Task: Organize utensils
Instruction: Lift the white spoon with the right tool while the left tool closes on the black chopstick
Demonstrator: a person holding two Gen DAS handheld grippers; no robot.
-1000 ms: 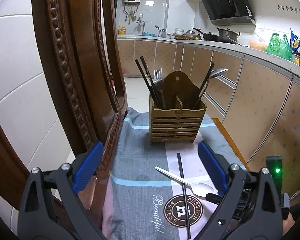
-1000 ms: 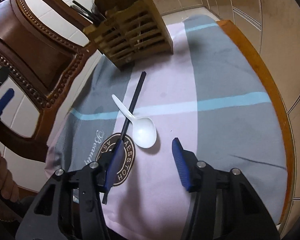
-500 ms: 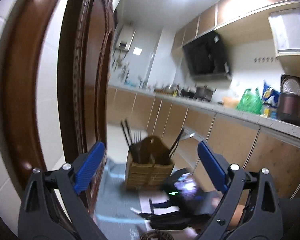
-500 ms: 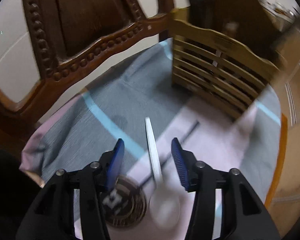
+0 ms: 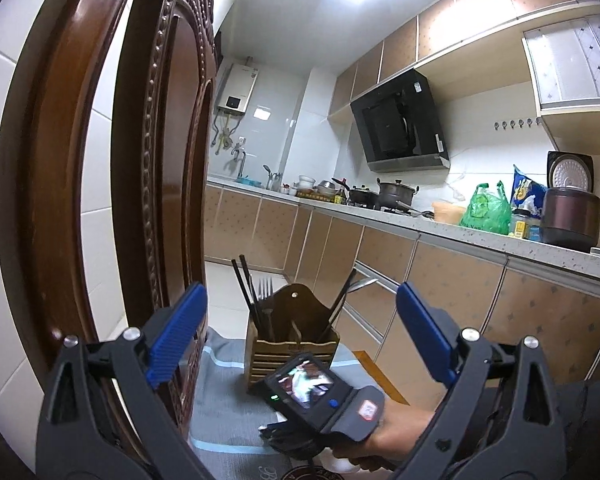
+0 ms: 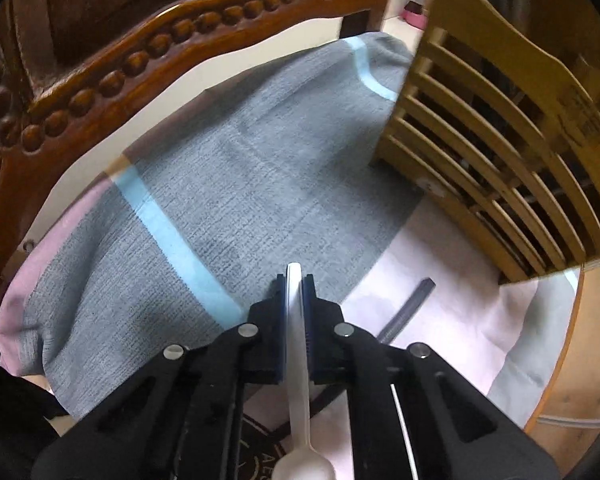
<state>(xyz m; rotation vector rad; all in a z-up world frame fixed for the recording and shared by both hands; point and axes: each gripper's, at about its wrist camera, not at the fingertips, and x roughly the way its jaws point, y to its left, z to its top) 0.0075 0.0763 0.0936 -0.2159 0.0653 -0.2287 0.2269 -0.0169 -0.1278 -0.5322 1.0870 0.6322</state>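
Right gripper (image 6: 296, 280) clamps the smooth white plastic spoon (image 6: 300, 392) by its flat handle, oval bowl trailing toward six o'clock over the woven grey-and-pink cloth (image 6: 228, 200). Slatted wooden holder (image 6: 496, 160) stands at two o'clock, black chopstick (image 6: 408, 308) lying at four. Left gripper (image 5: 296, 336) hangs spread wide.

A round wooden table (image 6: 572, 344) carries a grey, pink and light-blue striped cloth (image 6: 228, 216) spreading ahead and left of the right gripper (image 6: 295, 280). On the cloth, a slatted wooden utensil holder (image 6: 496, 168) stands ahead to the gripper's right, and a black chopstick (image 6: 408, 312) lies just right of the fingertips
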